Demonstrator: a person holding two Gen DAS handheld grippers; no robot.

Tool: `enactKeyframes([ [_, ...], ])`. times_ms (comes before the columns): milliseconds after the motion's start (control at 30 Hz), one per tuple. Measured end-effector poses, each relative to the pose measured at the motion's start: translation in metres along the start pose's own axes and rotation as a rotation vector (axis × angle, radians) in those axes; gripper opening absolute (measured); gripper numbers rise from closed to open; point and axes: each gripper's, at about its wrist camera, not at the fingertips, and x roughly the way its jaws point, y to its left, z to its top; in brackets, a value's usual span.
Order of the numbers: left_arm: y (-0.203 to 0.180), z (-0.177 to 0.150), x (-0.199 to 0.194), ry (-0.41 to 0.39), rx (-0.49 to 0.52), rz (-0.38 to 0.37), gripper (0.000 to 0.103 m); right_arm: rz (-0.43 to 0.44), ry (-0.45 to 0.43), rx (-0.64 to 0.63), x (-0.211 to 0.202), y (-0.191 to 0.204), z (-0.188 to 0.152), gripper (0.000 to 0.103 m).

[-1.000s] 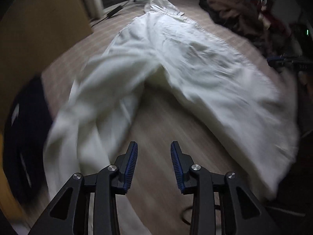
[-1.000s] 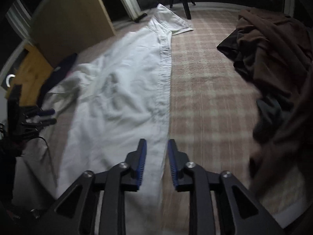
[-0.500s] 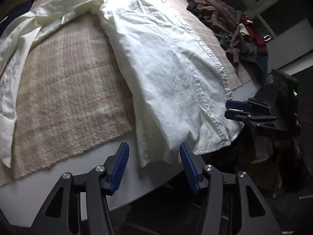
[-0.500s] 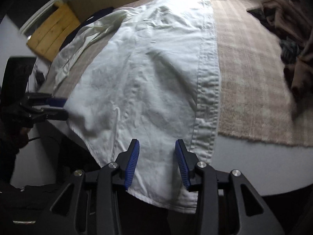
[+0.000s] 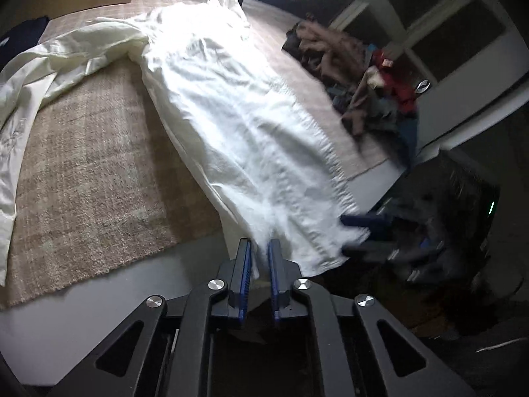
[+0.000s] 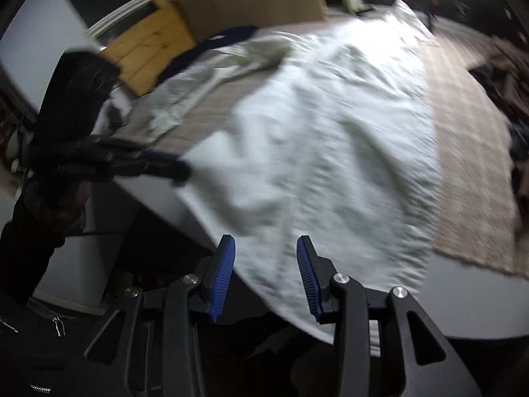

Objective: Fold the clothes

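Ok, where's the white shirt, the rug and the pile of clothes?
shirt [image 5: 238, 139], left wrist view, middle of its body.
rug [image 5: 89, 172], left wrist view, bare patch left of the shirt.
pile of clothes [image 5: 363, 82], left wrist view, brown and red heap's middle.

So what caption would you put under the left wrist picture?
Left gripper closing on the hem of a white shirt spread over a beige rug.

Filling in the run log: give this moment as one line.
left gripper: jaws closing on white shirt hem | right gripper: open at hem | pile of clothes: untouched
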Motion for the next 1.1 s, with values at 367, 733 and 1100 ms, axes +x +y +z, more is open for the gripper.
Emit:
enactKeyframes([
  [367, 0.06, -0.036, -0.039, 0.111, 0.031, 0.156, 0.031, -0.046, 0.002, -0.013, 0.044, 0.062, 0.023, 0.04],
  [733, 0.102, -0.016, -0.065, 0.092, 0.128, 0.127, 0.033, -0.407, 0.078, -0.091, 0.111, 0.108, 0.028, 0.04],
  [1100, 0.101, -0.004, -0.058, 0.075, 0.204, 0.065, 0.034, -0.138, -0.122, 0.291, 0.005, 0.029, 0.055, 0.008],
])
